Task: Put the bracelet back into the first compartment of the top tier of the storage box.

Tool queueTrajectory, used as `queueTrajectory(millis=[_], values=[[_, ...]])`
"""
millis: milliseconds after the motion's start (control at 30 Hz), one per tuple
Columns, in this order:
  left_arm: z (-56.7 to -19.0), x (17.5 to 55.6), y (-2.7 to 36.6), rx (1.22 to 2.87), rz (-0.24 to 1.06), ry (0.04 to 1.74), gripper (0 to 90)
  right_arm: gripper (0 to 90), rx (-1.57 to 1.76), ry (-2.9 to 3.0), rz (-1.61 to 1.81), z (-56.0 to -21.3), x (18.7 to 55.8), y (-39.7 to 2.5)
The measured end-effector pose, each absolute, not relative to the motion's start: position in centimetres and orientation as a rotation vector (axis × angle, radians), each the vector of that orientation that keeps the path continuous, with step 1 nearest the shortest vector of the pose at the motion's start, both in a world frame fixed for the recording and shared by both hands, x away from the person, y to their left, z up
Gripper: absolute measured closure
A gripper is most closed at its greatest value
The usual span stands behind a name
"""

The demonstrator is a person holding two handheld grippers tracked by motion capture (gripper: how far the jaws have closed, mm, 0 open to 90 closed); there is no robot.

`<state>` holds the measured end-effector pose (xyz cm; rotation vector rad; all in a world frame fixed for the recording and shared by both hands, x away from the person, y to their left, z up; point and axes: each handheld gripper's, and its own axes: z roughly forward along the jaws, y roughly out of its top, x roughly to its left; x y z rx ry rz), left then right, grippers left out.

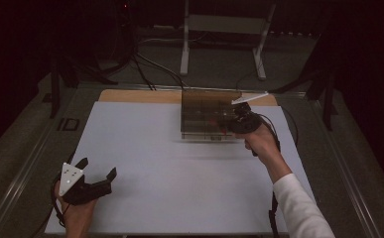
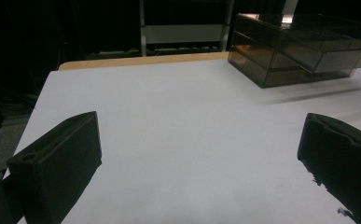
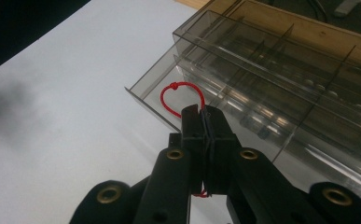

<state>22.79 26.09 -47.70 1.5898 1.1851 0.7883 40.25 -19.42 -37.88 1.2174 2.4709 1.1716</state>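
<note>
Right tongs [image 3: 205, 122] clamped on red cord loop [image 3: 178, 95] at drawer [image 3: 159, 88]; left tongs [image 1: 98, 174] wide, over table [image 1: 179, 188].

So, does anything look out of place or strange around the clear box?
One thing: the clear organizer box's lower drawer sticks out from the stack, partly open. The right hand-held gripper is shut on the red cord loop at its front. Nothing looks spilled or broken. The left hand-held gripper is open above the white mat.
</note>
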Motion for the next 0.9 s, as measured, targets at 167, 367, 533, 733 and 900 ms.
queueTrajectory(millis=[167,367,533,733,900], values=[[-47.7,22.8,26.1,1.59,0.788,1.186,1.1,89.2,1.211,2.474,1.175,-37.9,40.6,-19.0],[-47.7,22.8,26.1,1.591,0.788,1.188,1.1,89.2,1.217,2.48,1.169,-38.2,41.0,-18.5],[-47.7,22.8,26.1,1.591,0.788,1.187,1.1,89.2,1.226,2.477,1.171,-38.3,41.3,-18.2],[-47.7,22.8,26.1,1.593,0.788,1.188,1.1,89.2,1.231,2.473,1.174,-38.2,41.7,-17.8],[-47.7,22.8,26.1,1.591,0.788,1.189,1.1,89.3,1.235,2.465,1.181,-38.1,42.1,-17.5]])
